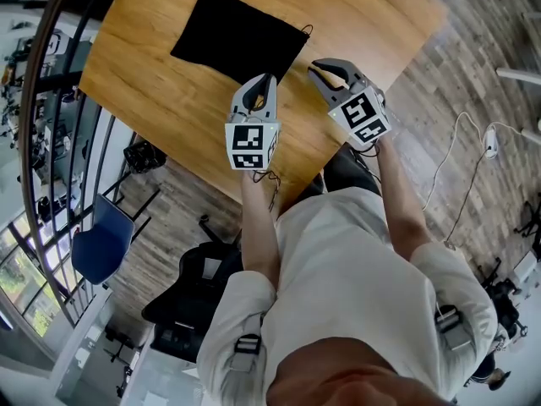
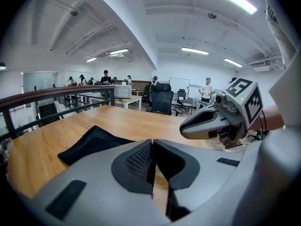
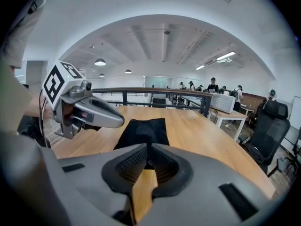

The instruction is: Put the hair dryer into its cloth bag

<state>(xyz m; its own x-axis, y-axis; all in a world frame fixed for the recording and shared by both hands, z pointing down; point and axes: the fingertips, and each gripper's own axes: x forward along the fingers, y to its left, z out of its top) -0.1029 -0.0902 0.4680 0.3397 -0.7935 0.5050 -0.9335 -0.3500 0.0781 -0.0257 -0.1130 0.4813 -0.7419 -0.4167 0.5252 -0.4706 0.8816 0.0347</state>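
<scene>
Hovering side by side above the near edge of the light-brown wooden table (image 1: 161,91), both tools are empty. The left gripper (image 1: 269,78) has its jaws pressed together with nothing between them, only wood showing through the slit below the tips. The right gripper (image 1: 315,68) is likewise closed on nothing.

The flat, rectangular black cloth bag (image 1: 239,36) lies on the table, its long axis running from about 10 o'clock to 4 o'clock in the head view. From the left gripper it sits at about 11 o'clock, with its near corner just beside the jaw tips. From the right gripper it lies at about 10 o'clock. In the right gripper view it stretches straight ahead at 12 o'clock, lengthwise away from the jaws. The left gripper looks the nearer to the cloth. The right one is nearer the 4 o'clock end, where a thin cord loop (image 1: 306,30) seems to stick out, so the mouth is probably there.

No view shows the hair dryer in the open. The bag has a slight swell in the middle, so the dryer may already be inside, though I cannot tell for sure.

Nothing stands on the table between the jaws and the bag. A black office chair (image 1: 190,294) and a blue chair (image 1: 101,244) stand on the floor at 7 and 8 o'clock of the person, well apart from the work. A white cable (image 1: 456,167) trails on the floor at 3 o'clock.
</scene>
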